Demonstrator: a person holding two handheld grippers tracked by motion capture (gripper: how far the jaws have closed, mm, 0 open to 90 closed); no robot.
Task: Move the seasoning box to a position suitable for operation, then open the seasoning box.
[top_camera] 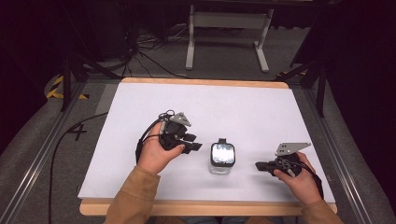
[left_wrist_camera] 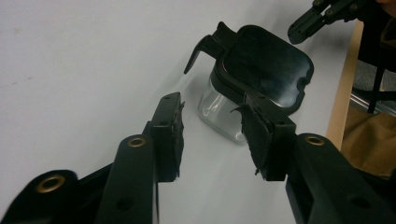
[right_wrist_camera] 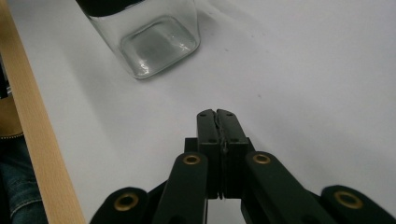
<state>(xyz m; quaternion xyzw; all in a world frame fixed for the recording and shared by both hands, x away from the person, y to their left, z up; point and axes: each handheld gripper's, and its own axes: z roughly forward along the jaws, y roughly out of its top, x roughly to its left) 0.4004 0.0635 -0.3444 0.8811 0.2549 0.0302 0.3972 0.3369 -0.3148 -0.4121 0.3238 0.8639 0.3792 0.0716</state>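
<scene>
A square clear glass jar [top_camera: 222,158] with a black clip lid [left_wrist_camera: 266,65] stands upright near the front middle of the white table [top_camera: 210,102]. My left gripper [top_camera: 195,145], held in a hand to the left of the jar, points at it with its jaws apart. In the left gripper view the jar sits just beyond the left gripper [left_wrist_camera: 210,109], and nothing lies between the pads [left_wrist_camera: 173,126]. My right gripper [top_camera: 259,165] lies to the right of the jar with its tip toward it, a short gap away. Its jaws are pressed together and empty in the right gripper view [right_wrist_camera: 217,114], with the jar's glass base [right_wrist_camera: 154,42] ahead.
A wooden strip [top_camera: 210,207] edges the table's front, close behind the jar. Metal rails [top_camera: 42,154] run along both sides. On the floor beyond the table stand a grey metal frame [top_camera: 229,28] and loose cables [top_camera: 144,51]. The right gripper's tip [left_wrist_camera: 306,23] shows past the lid.
</scene>
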